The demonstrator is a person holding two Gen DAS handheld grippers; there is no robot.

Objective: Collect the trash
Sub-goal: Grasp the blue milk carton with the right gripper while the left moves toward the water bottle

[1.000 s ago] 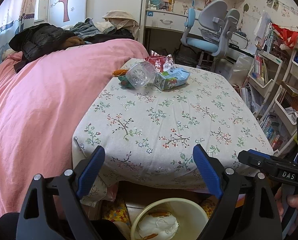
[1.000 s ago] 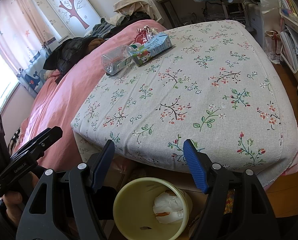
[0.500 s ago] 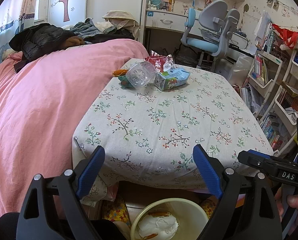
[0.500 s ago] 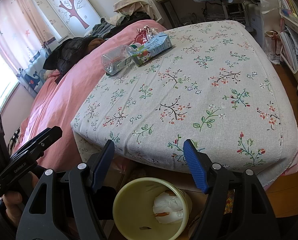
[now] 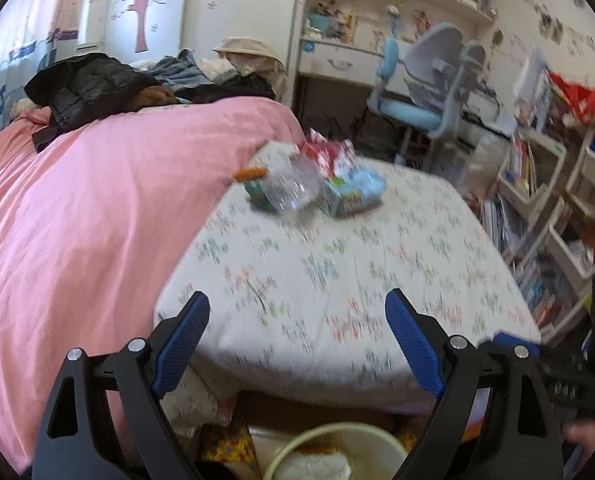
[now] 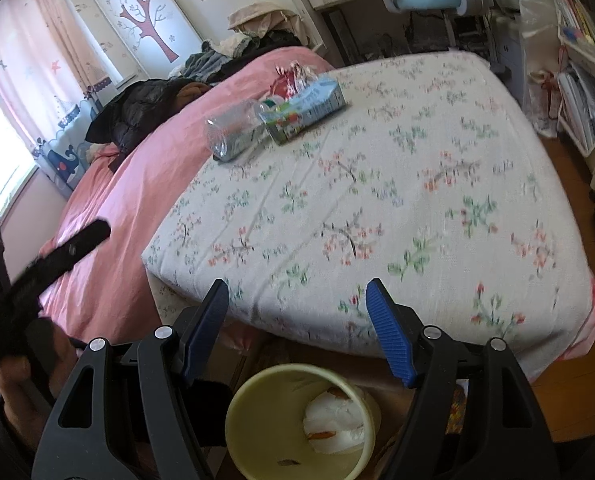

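Observation:
Trash lies at the far side of the floral bed cover (image 5: 337, 280) (image 6: 377, 184): a clear plastic bottle (image 5: 291, 188) (image 6: 233, 136), a blue and green carton (image 5: 355, 194) (image 6: 305, 110), a red and white wrapper (image 5: 327, 156) (image 6: 287, 78) and an orange scrap (image 5: 249, 174). My left gripper (image 5: 297, 328) hangs open over the cover's near edge, nothing between its fingers. My right gripper (image 6: 297, 312) also stands open and empty. A pale yellow bin (image 6: 297, 420) (image 5: 337, 456) with white crumpled waste sits on the floor just below both grippers.
A pink duvet (image 5: 77, 220) covers the bed's left side, with dark clothes (image 5: 93, 88) heaped at its far end. A blue desk chair (image 5: 425, 92) and a desk stand behind. White shelf units (image 5: 557, 200) line the right. A hand (image 6: 13, 364) holds the left gripper's handle.
The left gripper has risen and moved towards the bed, so the bin sits lower in its view and the picture is blurred. The right gripper has kept still.

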